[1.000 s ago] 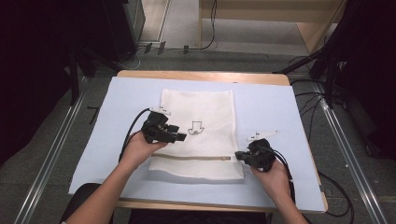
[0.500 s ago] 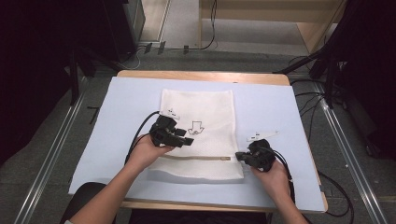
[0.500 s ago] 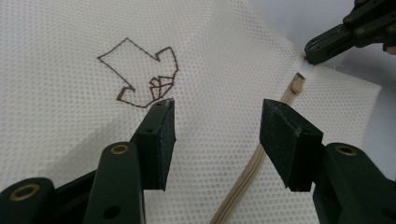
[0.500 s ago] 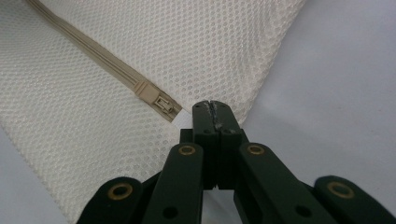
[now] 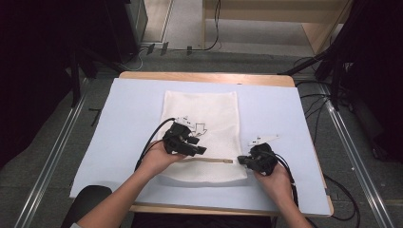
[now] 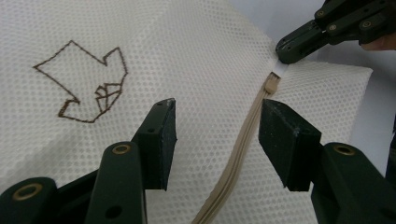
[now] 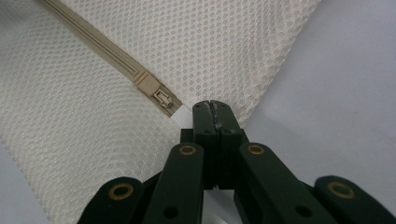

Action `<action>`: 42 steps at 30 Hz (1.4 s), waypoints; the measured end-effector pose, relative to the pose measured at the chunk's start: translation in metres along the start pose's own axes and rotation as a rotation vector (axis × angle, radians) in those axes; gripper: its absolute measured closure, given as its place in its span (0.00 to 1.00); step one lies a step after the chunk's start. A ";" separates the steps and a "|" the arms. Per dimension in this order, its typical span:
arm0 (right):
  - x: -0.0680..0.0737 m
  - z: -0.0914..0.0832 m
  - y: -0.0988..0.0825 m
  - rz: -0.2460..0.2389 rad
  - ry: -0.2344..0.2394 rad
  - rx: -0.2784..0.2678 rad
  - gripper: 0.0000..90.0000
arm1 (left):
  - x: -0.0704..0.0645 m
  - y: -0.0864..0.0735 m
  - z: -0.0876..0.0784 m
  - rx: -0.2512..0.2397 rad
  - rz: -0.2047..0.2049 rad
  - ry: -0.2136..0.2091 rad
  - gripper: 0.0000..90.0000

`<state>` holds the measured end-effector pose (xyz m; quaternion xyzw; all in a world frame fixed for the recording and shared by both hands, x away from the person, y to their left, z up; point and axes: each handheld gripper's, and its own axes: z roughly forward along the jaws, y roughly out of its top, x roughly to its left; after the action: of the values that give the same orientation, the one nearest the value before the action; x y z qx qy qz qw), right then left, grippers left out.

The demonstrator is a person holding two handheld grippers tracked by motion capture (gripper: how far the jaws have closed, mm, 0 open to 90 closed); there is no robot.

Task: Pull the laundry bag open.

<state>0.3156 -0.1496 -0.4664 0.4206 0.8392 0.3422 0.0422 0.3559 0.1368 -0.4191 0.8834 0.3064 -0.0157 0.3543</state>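
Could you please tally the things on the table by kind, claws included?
Mesh bags: 1
Blue mats: 1
Claws: 2, left claw and right claw
Total: 4

A wooden table (image 5: 204, 77) is standing on a grey floor (image 5: 57, 156), a pale blue sheet (image 5: 280, 118) covering most of its top. Metal rails (image 5: 47, 171) are running along both sides. Black cables (image 5: 214, 28) are trailing across the floor behind — beside light wooden furniture (image 5: 285, 14). The surroundings are lying in deep shadow.
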 end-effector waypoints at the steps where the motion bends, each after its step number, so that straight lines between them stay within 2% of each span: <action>1: 0.000 0.000 0.000 -0.008 -0.001 -0.002 1.00 | -0.002 0.001 0.002 0.006 0.006 0.004 0.52; 9: -0.002 0.001 -0.001 -0.003 0.015 -0.007 1.00 | -0.013 0.005 0.016 0.018 0.028 -0.025 0.53; 13: 0.000 0.000 0.000 -0.022 0.000 -0.005 1.00 | -0.017 0.006 0.021 0.029 0.029 -0.028 0.55; 16: 0.001 0.001 -0.001 -0.040 -0.005 -0.013 1.00 | -0.021 0.006 0.026 0.039 0.019 -0.041 0.61; 17: 0.001 0.000 -0.002 -0.046 -0.006 -0.016 1.00 | -0.022 0.006 0.027 0.035 0.012 -0.076 0.68; 18: 0.001 0.000 -0.003 -0.049 -0.005 -0.023 1.00 | -0.023 0.006 0.028 0.034 0.011 -0.086 0.71; 20: 0.001 0.000 -0.003 -0.044 0.001 -0.025 1.00 | -0.026 0.007 0.032 0.049 0.025 -0.071 0.74; 27: 0.001 0.000 -0.005 -0.061 -0.002 -0.038 1.00 | -0.032 0.008 0.048 0.087 0.042 -0.061 0.83; 32: 0.002 0.000 -0.007 -0.102 -0.010 -0.053 1.00 | -0.036 0.011 0.055 0.104 0.027 -0.068 0.90; 35: 0.003 0.000 -0.007 -0.101 -0.013 -0.054 1.00 | -0.036 0.012 0.059 0.118 0.012 -0.065 0.91; 42: 0.003 0.001 -0.007 -0.102 -0.018 -0.050 1.00 | -0.034 0.016 0.067 0.121 -0.047 -0.090 0.89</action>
<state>0.3093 -0.1498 -0.4702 0.3788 0.8503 0.3570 0.0776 0.3504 0.0672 -0.4510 0.8941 0.3095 -0.0821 0.3130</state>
